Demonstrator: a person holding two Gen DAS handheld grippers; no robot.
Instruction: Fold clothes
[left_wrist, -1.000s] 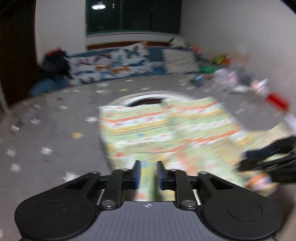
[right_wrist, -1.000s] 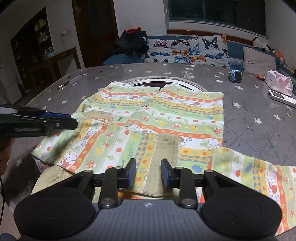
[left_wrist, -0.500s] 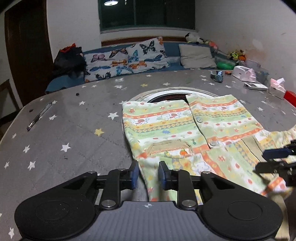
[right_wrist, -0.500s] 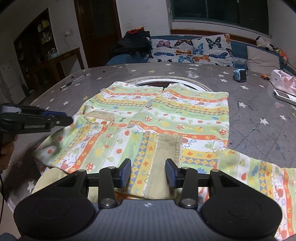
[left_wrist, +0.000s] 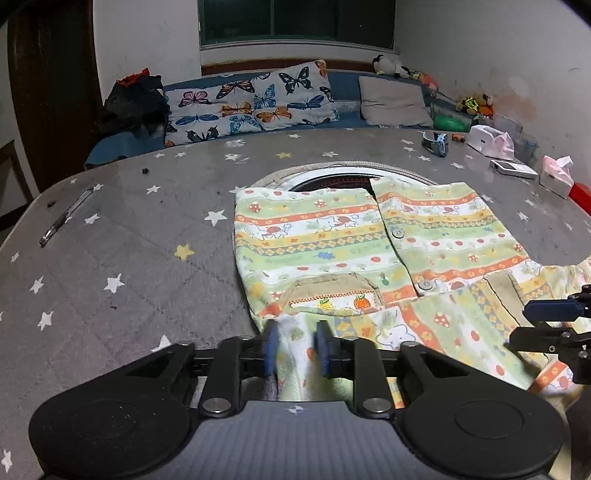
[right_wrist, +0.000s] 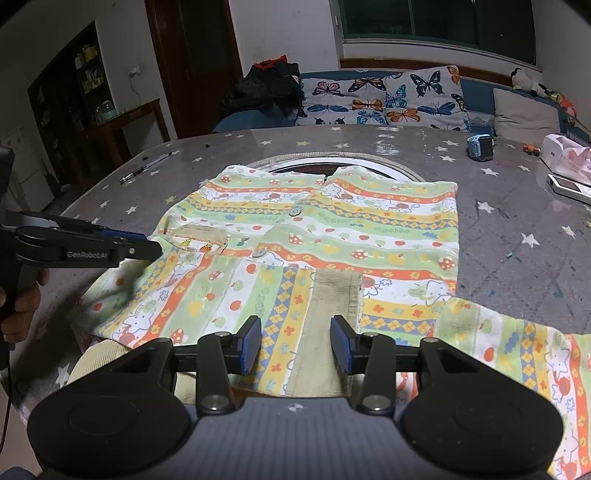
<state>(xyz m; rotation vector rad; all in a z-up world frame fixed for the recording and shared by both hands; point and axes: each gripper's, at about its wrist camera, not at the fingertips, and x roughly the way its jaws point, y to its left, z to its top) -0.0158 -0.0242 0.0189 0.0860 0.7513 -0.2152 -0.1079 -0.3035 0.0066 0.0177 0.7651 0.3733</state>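
Observation:
A child's striped shirt (left_wrist: 369, 240) with green, yellow and orange bands lies flat on the grey star-patterned table (left_wrist: 129, 240); it also shows in the right wrist view (right_wrist: 351, 229). One sleeve (right_wrist: 207, 295) is folded across the front, its beige cuff (right_wrist: 336, 295) in the middle. My left gripper (left_wrist: 294, 347) is slightly open with sleeve cloth between its pads at the shirt's left edge; it appears in the right wrist view (right_wrist: 147, 247). My right gripper (right_wrist: 295, 345) is open above the cuff, and shows in the left wrist view (left_wrist: 546, 321).
A pen (left_wrist: 66, 216) lies at the table's left. A blue watch (right_wrist: 480, 146), tissue packs (left_wrist: 489, 138), a white remote (left_wrist: 513, 168) and a red object (left_wrist: 580, 194) sit at the right. A round inset (left_wrist: 340, 179) lies under the collar. A sofa with butterfly cushions (left_wrist: 251, 101) stands behind.
My left gripper has swung over and come down at the shirt's left edge, its jaws opening slightly around the sleeve. My right gripper's jaws have opened wide over the cuff.

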